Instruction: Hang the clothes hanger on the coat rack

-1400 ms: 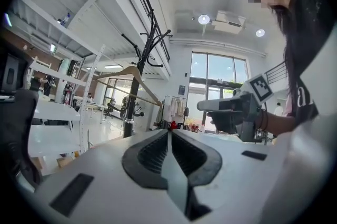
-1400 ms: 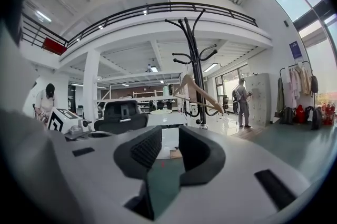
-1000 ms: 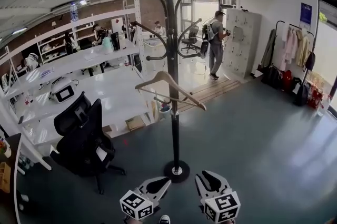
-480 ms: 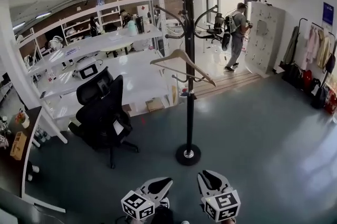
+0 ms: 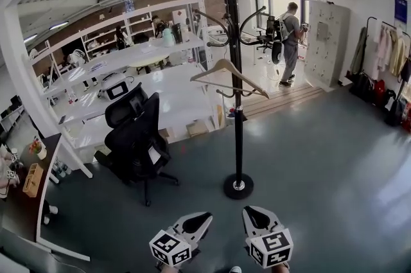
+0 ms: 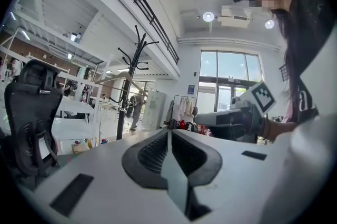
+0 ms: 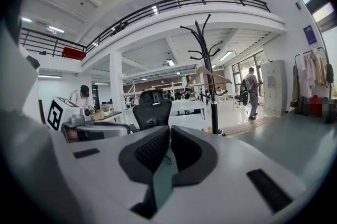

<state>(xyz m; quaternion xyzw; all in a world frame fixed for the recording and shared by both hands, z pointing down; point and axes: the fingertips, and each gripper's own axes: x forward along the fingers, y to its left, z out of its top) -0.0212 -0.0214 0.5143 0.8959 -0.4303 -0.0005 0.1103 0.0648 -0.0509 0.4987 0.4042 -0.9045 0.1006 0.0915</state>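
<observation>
A tall black coat rack [image 5: 238, 105] stands on the grey floor, well ahead of me. A wooden clothes hanger [image 5: 212, 71] hangs from one of its lower hooks, tilted down to the right. My left gripper [image 5: 204, 219] and right gripper [image 5: 250, 212] are low at the bottom edge, side by side, both shut and holding nothing, far from the rack. The left gripper view shows its jaws [image 6: 168, 134] closed, with the rack [image 6: 124, 104] and hanger [image 6: 119, 76] in the distance. The right gripper [image 7: 169, 128] is likewise closed, and the rack [image 7: 211, 96] with the hanger [image 7: 211, 77] rises beyond it.
A black office chair [image 5: 137, 143] stands left of the rack. Long white desks [image 5: 148, 57] fill the back left. A dark desk [image 5: 24, 204] is at the near left. A person [image 5: 290, 42] stands by the far door. A clothes rail [image 5: 387, 53] is at the right wall.
The view has drawn back and swung left, so the rack now sits farther off and more chair and desk show. The hanger stays on its hook. Both grippers stay low and shut.
</observation>
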